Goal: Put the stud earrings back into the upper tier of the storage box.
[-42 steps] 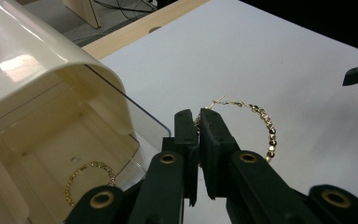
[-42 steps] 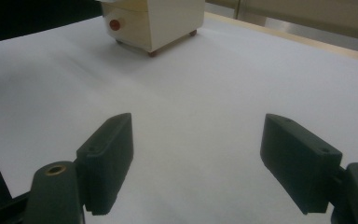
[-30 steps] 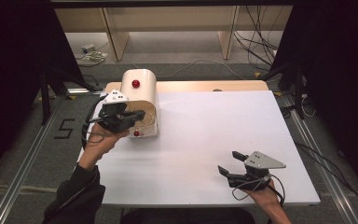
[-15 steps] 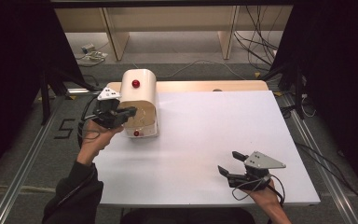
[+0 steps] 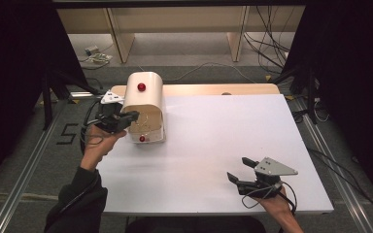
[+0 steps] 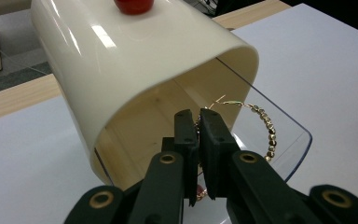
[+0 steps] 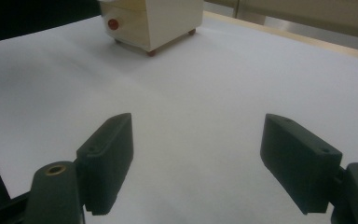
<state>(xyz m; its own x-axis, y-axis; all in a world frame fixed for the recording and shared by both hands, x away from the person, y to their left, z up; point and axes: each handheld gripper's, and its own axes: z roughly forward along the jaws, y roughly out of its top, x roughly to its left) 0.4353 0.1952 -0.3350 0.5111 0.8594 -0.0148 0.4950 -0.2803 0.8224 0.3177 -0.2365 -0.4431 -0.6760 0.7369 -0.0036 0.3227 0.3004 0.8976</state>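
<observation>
Fingers on the left gripper (image 6: pixel 198 140) are clamped nearly together on a gold beaded bracelet (image 6: pixel 263 128), pinching the chain right at the mouth of a cream bread-box-style container (image 6: pixel 121 74). Rest of the loop hangs out to the side of the pads, over the clear curved door (image 6: pixel 279 140) that's lying open in front. So the thing is already in hand and sits just at the opening; the hollow of the box runs straight ahead along the jaws, which to me says the coming move is simply forward and in, then let go. Red knob (image 5: pixel 141 87) sits on top of the box, another red one (image 5: pixel 142 139) low on the front.

Right gripper (image 5: pixel 239 171) is well apart, resting near the front edge of the white table (image 5: pixel 213 136) with its jaws spread wide and nothing between them. Left hand is clearly the nearer one.
</observation>
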